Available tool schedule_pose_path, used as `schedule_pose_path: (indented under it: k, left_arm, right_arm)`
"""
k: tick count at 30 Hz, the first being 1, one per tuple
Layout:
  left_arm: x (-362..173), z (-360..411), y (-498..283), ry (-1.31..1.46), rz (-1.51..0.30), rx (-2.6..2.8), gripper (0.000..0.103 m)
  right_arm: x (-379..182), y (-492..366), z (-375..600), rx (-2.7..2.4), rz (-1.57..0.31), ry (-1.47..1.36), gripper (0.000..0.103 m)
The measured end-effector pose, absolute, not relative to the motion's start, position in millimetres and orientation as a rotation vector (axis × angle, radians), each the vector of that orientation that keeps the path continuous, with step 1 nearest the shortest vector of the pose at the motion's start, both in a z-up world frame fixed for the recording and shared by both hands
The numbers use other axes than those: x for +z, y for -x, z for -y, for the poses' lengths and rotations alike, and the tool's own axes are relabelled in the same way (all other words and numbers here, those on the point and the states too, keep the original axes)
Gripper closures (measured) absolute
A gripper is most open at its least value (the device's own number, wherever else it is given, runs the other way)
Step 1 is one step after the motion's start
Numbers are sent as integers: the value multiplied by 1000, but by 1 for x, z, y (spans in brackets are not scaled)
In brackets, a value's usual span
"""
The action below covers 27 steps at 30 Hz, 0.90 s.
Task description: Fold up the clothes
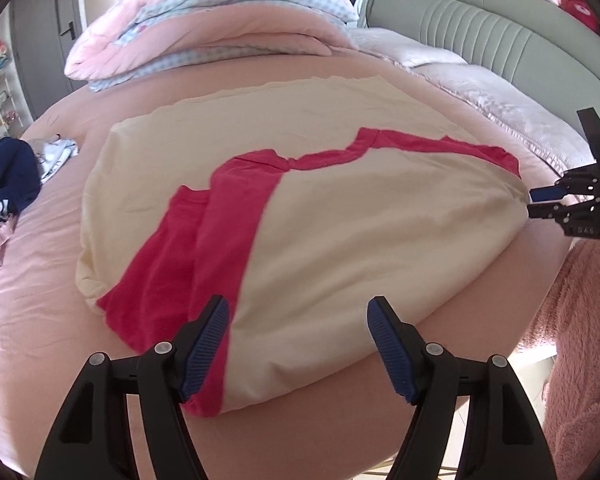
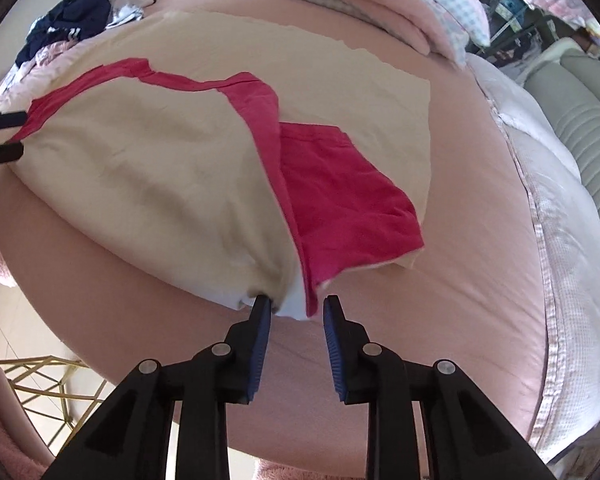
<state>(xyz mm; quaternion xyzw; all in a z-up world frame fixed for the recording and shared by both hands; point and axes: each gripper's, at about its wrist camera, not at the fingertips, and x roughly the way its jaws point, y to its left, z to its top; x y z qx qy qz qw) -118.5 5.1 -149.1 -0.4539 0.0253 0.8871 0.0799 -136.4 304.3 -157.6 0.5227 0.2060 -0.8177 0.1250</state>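
Note:
A cream garment (image 1: 340, 220) with red sleeves and a red neck trim (image 1: 204, 240) lies folded on the pink bed sheet (image 1: 40, 320). My left gripper (image 1: 298, 312) hovers open over the garment's near edge, with nothing pinched between its blue pads. It also shows at the left edge of the right wrist view (image 2: 4, 136). My right gripper (image 2: 297, 306) stands at the garment's (image 2: 160, 168) bunched corner beside the red sleeve (image 2: 340, 192). Its jaws are narrowly apart; the cloth touches the left fingertip (image 2: 262, 308) but is not clamped. In the left wrist view the right gripper (image 1: 540, 202) sits at the garment's far right corner.
A folded pink quilt (image 1: 204, 28) lies at the back of the bed, with pale pillows (image 2: 560, 220) and a grey headboard (image 1: 480, 28) beside it. A pile of dark clothes (image 1: 4, 184) sits at one corner. Pink fuzzy fabric (image 1: 580, 340) and a gold wire frame (image 2: 40, 384) lie past the bed's near edge.

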Motion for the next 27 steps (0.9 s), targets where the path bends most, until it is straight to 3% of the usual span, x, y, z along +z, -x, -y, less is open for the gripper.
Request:
schedule_pose_path:
  k: [2,4,6,9,13,17,19,21,27]
  left_arm:
    - [-156,-6,125,1393,-83,2632,32]
    - [-155,-4,133,1402,-46,2615,32]
    - [-149,-5,146,1367,-6,2610,32]
    - [-142,-15,174,1319,-29,2633,32]
    - [-150,-41,209,1292,-59,2610,32]
    - [-177,-46,227,1434,-175,2554,32]
    - [-178,-31,219,1435,-226,2537,39]
    - [-178,-9,211,1465,-308,2570,40]
    - [-156,37,200,1493,-45,2663,38]
  right_arm:
    - [-164,141,-325,-2465,-653,-1641,78]
    - [-162,149,-346,-2465,-551,-1719,78]
    - [-143,147,-350,-2461,-371,-1646,78]
    - [-121,148,-313,-2426,-384,-1480,77]
    - [-138,174,-244,-2311,-353,-1399,76]
    - [-176,202,-214,-2253,-262,-1485,76]
    - [-181,211,-219,-2243,-191,-1491,76]
    - [-177,209,-238,-2248,-207,-1504,76]
    - [-154,206,-319,-2417,-181,-1557,76]
